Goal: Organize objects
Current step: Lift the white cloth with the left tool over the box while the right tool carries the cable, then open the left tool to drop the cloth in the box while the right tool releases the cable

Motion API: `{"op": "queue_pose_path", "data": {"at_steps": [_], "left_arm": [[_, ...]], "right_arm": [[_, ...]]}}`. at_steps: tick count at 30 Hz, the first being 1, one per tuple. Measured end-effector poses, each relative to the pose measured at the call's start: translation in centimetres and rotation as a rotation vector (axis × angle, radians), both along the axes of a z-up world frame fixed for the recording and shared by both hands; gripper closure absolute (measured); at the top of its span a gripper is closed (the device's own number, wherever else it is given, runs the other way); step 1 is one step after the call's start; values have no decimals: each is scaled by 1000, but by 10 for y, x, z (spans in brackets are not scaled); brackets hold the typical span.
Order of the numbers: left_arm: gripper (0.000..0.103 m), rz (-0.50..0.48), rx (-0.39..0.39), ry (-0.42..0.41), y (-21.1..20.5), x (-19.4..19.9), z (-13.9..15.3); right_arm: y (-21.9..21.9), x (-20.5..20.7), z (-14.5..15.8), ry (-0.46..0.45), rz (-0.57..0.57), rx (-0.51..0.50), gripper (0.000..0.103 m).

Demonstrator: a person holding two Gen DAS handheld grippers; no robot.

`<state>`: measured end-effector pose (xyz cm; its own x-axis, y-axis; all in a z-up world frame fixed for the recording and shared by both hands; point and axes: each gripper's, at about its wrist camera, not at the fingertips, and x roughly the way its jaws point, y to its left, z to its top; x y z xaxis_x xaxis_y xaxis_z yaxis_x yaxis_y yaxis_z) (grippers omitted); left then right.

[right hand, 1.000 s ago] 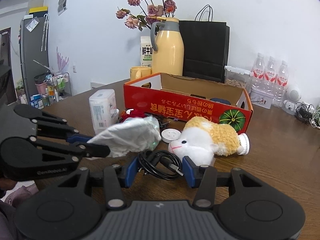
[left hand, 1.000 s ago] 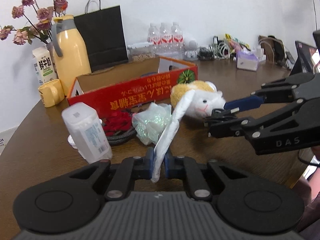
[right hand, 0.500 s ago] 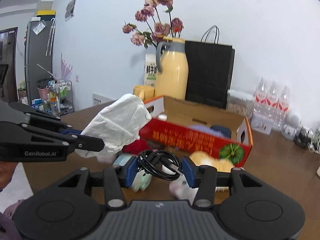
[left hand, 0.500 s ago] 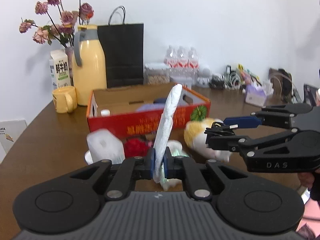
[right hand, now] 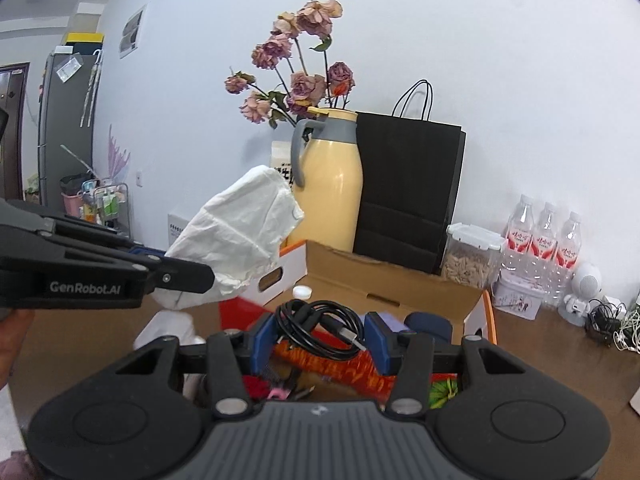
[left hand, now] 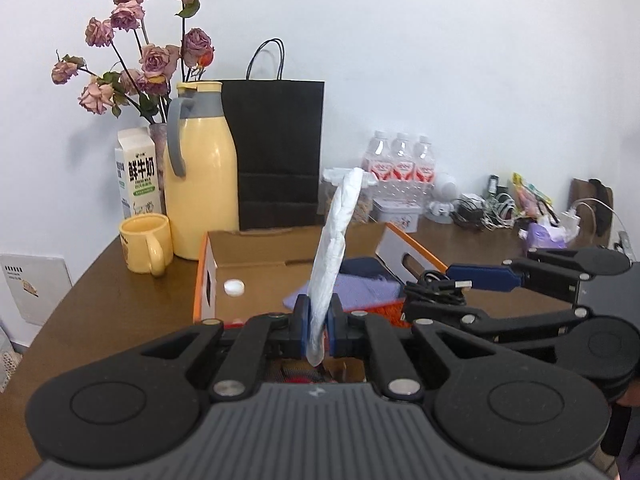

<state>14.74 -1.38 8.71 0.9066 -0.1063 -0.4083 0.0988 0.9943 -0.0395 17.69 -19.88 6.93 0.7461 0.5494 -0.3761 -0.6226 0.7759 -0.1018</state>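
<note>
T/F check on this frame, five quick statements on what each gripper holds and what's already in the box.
1. The left gripper is shut on a white pack. True.
2. The right gripper is empty. False: it is shut on a coiled black cable.
3. The cardboard box already holds a small white cap. True.
4. The yellow mug sits inside the box. False: it stands on the table left of the box, beside the yellow jug.
5. The black paper bag lies flat on the table. False: it stands upright behind the box.
</note>
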Motion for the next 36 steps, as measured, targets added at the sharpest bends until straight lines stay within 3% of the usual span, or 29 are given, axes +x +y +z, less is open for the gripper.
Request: {"op": "queue_pose_path", "data": {"at_steps": [9,25,26,28,30,31,32,36], "left_arm": [[94,47,-10,76,5,75,7],[93,95,14,228,12,176,-21],[89,91,10,235,13,180,-23],[67,109,6,248,13,183,-27],[13,126,9,225,13,183,-28],[4,136,14,213,13,183,-29],[0,145,19,191,13,181,-28],[0,157,44,165,10,178,-26]], "right_arm": [[20,63,-5,49,-50,11,56],[48,173,-47,183,-164,11,56],[48,177,-50,192,-172,8,55],[48,183,-55,213,-178,9,53],[47,186,-59,229,-186,4,43],[46,187,-60,234,-192,3,21],[44,187,-60,234,-200,5,2],[40,186,-59,231,-217,11,0]]}}
